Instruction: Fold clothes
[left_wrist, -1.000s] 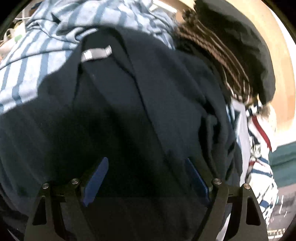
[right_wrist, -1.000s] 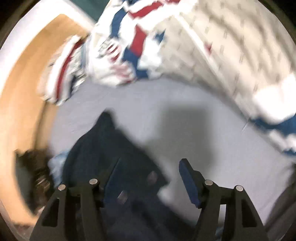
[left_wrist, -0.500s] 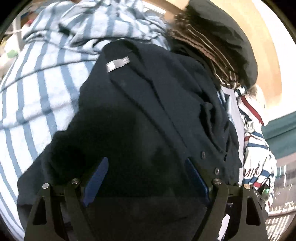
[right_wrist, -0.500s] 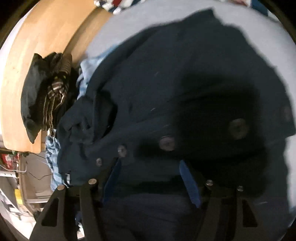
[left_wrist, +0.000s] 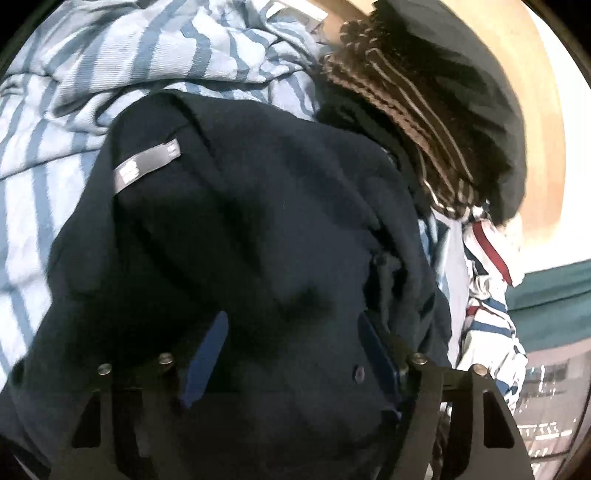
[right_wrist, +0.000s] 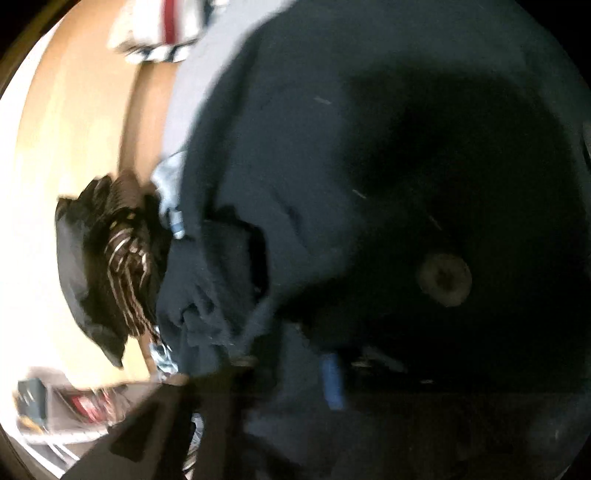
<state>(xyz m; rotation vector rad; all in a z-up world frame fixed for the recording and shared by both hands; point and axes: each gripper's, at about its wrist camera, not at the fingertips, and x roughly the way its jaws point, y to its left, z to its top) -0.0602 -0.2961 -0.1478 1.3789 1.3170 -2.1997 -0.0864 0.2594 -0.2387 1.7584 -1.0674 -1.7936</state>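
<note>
A navy buttoned garment (left_wrist: 258, 221) with a grey neck label (left_wrist: 147, 166) fills the left wrist view. My left gripper (left_wrist: 291, 358) is low over it. Its jaws are closing, with a hump of navy cloth between the blue pads (left_wrist: 207, 362); I see no pinch. In the right wrist view the same navy garment (right_wrist: 332, 147) covers most of the frame, and a large button (right_wrist: 443, 277) shows close up. My right gripper (right_wrist: 336, 380) is shut on the navy cloth. Only one blue pad shows, and the fabric bunches around it.
A blue-and-white striped shirt (left_wrist: 110, 74) lies under the navy garment at the far left. A brown striped knit (left_wrist: 406, 103) and a black garment (left_wrist: 480, 92) sit on the wooden surface (left_wrist: 535, 110). A red, white and blue garment (left_wrist: 487, 295) lies to the right.
My right gripper came down from above the grey sheet onto the navy garment and closed on its cloth. My left gripper's jaws narrowed a little, and its view shifted along the garment.
</note>
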